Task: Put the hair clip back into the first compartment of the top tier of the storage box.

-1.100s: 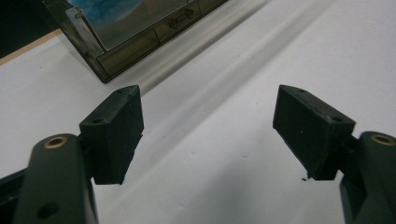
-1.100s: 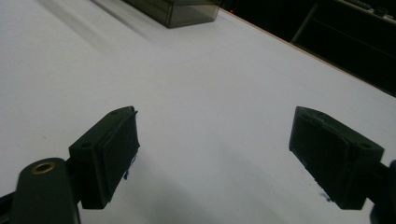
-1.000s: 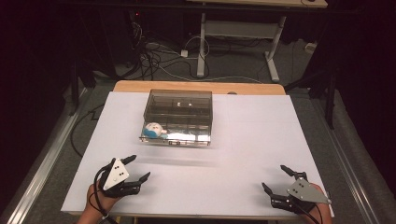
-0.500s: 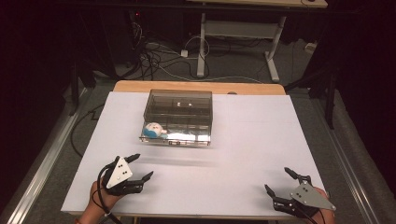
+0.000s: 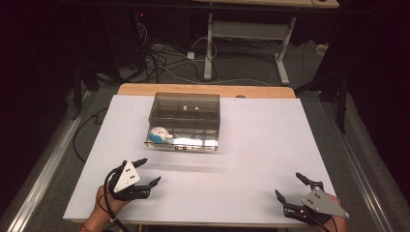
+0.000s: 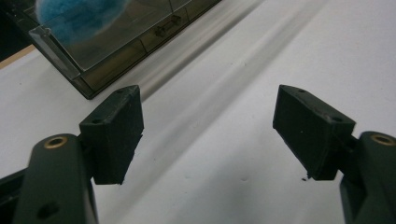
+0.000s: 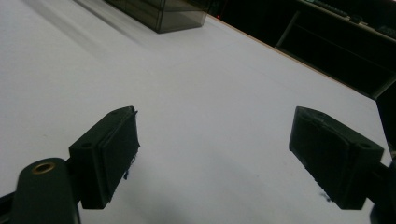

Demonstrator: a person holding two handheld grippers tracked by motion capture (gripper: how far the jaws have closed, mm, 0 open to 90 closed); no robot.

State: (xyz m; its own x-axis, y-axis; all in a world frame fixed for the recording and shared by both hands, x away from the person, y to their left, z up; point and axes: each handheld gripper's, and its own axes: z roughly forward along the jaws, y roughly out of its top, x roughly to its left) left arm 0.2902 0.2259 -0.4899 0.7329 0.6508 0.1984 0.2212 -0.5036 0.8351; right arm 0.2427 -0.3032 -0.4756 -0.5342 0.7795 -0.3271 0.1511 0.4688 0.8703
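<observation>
Right now both tools sit low at the near edge of the white table, well apart from each other: the left gripper and the right gripper each have their 2 jaws spread wide with nothing between them. Farther back, nearer the left gripper, stands the clear compartment box, with a small blue and white plush toy in its front left corner.
</observation>
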